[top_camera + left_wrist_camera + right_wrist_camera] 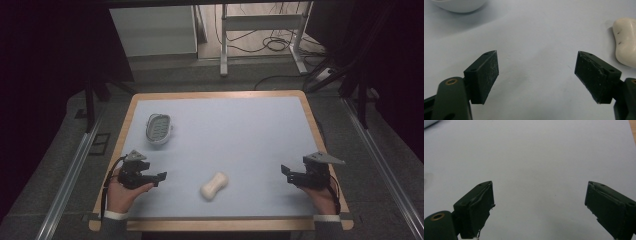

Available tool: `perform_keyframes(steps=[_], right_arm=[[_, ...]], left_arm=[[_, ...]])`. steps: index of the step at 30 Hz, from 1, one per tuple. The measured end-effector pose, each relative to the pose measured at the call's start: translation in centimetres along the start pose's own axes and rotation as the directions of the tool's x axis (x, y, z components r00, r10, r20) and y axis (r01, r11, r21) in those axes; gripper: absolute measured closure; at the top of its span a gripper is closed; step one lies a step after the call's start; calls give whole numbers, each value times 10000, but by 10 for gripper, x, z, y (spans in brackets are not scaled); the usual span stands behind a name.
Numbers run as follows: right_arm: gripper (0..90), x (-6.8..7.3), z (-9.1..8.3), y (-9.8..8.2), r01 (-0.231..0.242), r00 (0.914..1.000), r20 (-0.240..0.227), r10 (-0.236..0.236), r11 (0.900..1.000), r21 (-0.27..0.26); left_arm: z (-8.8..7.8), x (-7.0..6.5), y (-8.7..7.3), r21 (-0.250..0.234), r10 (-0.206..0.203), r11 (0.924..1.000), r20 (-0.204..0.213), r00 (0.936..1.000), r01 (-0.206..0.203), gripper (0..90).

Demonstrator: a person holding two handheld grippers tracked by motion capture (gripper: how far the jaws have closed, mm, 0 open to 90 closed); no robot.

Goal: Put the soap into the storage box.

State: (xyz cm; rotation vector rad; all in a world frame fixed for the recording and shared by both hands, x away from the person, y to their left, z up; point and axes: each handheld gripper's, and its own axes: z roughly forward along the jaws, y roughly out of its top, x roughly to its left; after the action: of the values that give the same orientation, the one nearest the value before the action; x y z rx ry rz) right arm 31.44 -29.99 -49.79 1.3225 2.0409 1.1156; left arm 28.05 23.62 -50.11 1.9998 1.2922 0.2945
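From above, the desk (pixel 260 130) carries a pale blue mat, and a white bar of soap (pixel 214 185) lies near the front edge, a little left of centre. The left gripper (pixel 161 176) rests low at the front left, jaws spread and empty, pointing toward the soap but apart from it. Over at the front right, the right gripper (pixel 285 172) is spread open too, holding nothing, well apart from the soap. A white soap dish (pixel 158 128) with a ribbed insert sits farther back on the left side.

On to the left gripper view: the left gripper (pixel 537 72) shows both black jaws wide, bare mat between them. The soap (pixel 625 41) lies just past the right-hand jaw, untouched. The soap dish's rim (pixel 459 5) peeks in at the top left.

Right gripper view now: the right gripper (pixel 539 202) gapes open over plain mat, nothing between its jaws.
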Motion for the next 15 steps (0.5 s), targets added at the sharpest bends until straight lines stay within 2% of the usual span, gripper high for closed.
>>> perform_keyframes(steps=[6, 10, 15], right_arm=[[86, 2, 1, 0, 51, 10000, 1, -51, 10000, 59], [92, 2, -1, 0, 22, 9998, 186, -21, 10000, -28], [94, 1, -2, 0, -1, 9994, 334, -3, 9999, 128]], left_arm=[[-8, 0, 3, 81, 116, 9999, -5, 9999, -116, 191], [-11, -4, 8, 72, 247, 9997, 59, 9997, -248, 191], [-11, -12, 15, 166, 491, 9986, 151, 9987, -494, 188]])
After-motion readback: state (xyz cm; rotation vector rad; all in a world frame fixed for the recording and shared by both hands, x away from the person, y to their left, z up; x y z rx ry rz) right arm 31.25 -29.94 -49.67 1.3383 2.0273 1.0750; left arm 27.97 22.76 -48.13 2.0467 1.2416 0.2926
